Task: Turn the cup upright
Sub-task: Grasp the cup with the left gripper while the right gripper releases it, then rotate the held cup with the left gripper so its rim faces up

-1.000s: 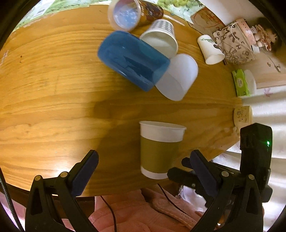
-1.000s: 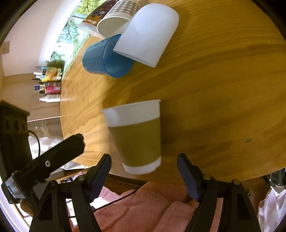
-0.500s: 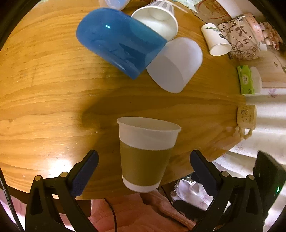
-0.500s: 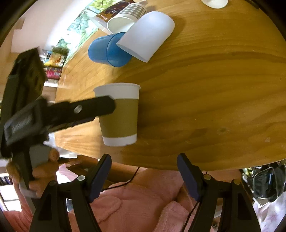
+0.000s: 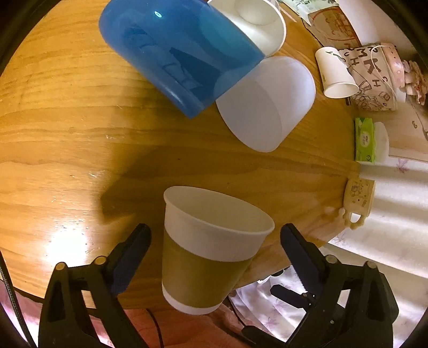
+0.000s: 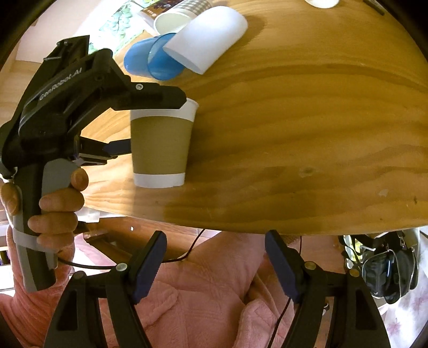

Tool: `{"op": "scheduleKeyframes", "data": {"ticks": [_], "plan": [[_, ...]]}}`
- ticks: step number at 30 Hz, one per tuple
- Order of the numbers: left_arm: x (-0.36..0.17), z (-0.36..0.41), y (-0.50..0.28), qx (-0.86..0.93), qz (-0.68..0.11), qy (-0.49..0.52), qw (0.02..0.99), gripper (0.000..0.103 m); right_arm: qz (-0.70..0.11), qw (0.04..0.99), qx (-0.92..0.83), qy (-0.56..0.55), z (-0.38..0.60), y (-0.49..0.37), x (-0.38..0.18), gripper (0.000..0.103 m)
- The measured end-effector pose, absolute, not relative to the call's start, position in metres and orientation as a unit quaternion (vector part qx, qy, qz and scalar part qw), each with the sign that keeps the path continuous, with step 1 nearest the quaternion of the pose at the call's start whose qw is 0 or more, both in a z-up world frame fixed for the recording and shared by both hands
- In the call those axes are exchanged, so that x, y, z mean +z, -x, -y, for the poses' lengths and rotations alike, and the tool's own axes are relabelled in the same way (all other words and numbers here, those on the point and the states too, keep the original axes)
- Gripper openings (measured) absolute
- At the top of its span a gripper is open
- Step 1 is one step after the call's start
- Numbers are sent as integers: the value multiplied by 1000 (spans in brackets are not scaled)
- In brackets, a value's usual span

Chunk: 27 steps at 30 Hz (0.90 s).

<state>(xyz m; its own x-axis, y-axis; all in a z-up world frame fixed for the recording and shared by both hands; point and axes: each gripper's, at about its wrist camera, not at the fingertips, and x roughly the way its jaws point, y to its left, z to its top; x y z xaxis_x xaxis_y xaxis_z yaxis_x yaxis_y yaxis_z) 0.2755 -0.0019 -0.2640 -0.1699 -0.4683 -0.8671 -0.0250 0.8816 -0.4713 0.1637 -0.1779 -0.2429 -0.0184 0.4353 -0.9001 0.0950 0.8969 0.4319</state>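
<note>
Paper cup with brown sleeve stands upright, mouth up, lower centre of the left wrist view, near the table's near edge; in the right wrist view the same cup sits left of centre, base on the wood close to the rim. Left gripper spread wide, one finger on each side of the cup, neither clearly touching it; from the right wrist view the left gripper brackets the cup, upper finger across the lip, lower finger at the sleeve; contact cannot be told. Its body reads "GenRobot.AI", letters partly warped. Right gripper spread, nothing between the fingers, hanging off the table edge over pink cloth.

Upper part of the left wrist view: blue plastic cup on its side, frosted white cup on its side touching it, a white paper cup behind. Right side: small paper cup lying down, patterned bag with scattered letters, green packet with unreadable print. Bare wood fills the left half of that view and the right half of the right wrist view.
</note>
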Motion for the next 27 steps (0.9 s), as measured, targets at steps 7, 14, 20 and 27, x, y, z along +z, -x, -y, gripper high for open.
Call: {"op": "scheduleKeyframes", "data": {"ticks": [7, 14, 20, 27], "plan": [[-264, 7, -275, -175, -740, 165, 628, 75, -704, 673, 128, -189, 178, -166, -236, 76], [-258, 11, -277, -164, -727, 146, 650, 74, -702, 674, 137, -185, 180, -171, -233, 76], [-249, 14, -272, -160, -706, 127, 678, 74, -704, 669, 153, -183, 179, -176, -231, 76], [-229, 4, -263, -146, -633, 142, 747, 73, -698, 672, 178, -168, 178, -172, -233, 76]]}}
